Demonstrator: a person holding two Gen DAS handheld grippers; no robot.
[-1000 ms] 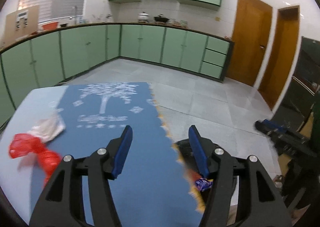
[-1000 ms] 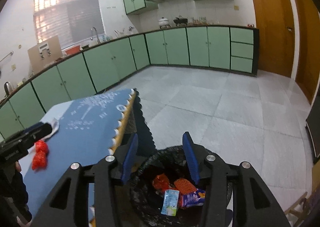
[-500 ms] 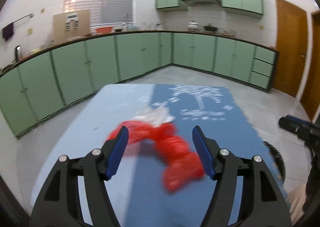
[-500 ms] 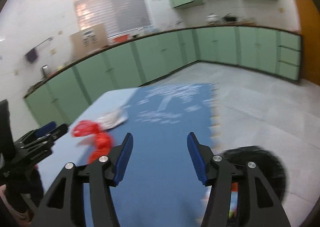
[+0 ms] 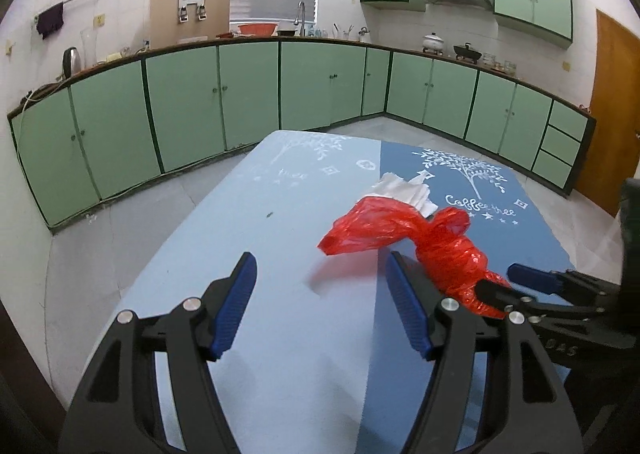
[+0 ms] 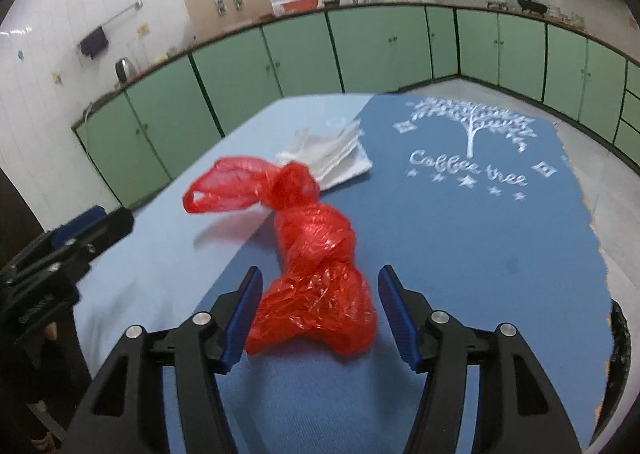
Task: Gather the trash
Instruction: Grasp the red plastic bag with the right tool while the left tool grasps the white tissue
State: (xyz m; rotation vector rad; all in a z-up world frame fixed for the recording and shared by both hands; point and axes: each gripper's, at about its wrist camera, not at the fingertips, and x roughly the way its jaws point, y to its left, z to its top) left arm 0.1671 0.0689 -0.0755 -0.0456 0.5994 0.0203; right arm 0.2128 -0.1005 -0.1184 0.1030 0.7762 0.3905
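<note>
A crumpled red plastic bag lies on the blue table cloth, and a white tissue rests just behind it. My right gripper is open, and the bag's near end sits between its blue pads without being squeezed. In the left wrist view the red plastic bag is right of my left gripper, which is open over bare cloth with nothing between its fingers. The white tissue shows there too, and my right gripper comes in from the right at the bag's end.
The black rim of a trash bin peeks past the table's right edge. My left gripper hovers at the table's left side, with a person's finger below it. Green cabinets line the walls across grey floor.
Both views have swung from the bin and floor round to the table. The red bag now lies between the right gripper's fingers. Both pairs of jaws stand wider than a second ago.
</note>
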